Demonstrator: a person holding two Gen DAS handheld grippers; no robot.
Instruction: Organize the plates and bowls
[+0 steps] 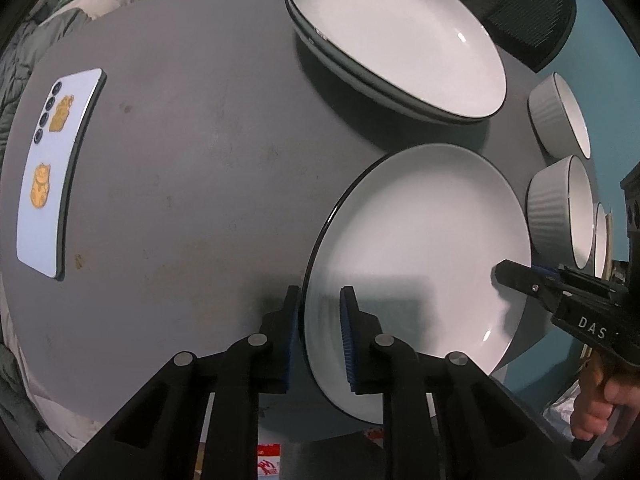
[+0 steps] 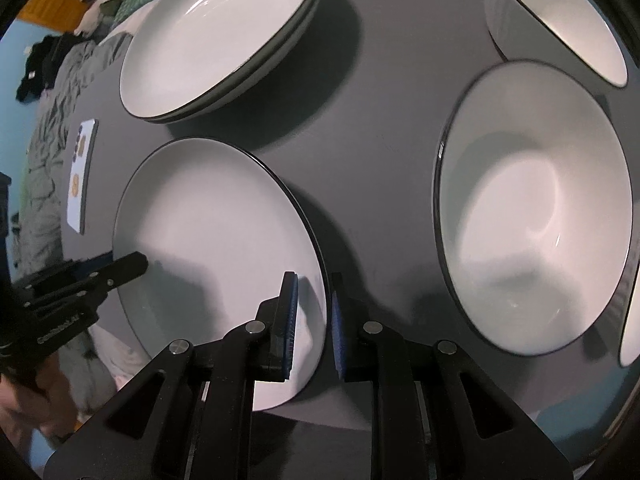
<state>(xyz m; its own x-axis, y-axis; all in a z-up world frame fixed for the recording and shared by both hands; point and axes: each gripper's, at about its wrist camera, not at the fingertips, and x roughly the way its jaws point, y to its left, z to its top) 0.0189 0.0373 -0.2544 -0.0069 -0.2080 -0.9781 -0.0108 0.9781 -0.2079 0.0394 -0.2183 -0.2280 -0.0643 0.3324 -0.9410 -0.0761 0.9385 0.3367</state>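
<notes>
On the round grey matte tabletop (image 1: 180,168), the step in hand seems to be lifting the single plate (image 1: 420,248) at the near edge so it can join the stack of plates (image 1: 400,48) behind it. The left gripper (image 1: 320,340) and right gripper (image 2: 312,324) each straddle opposite rims, pads not visibly closed (a small gap shows), so next they must pinch evenly. The ribbed bowls (image 1: 560,216) and glossy phone (image 1: 60,168) wait aside.

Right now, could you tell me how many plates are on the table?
3: one near plate with both grippers at its rim, and a stack of two plates behind it. Further ones may be hidden underneath.
</notes>
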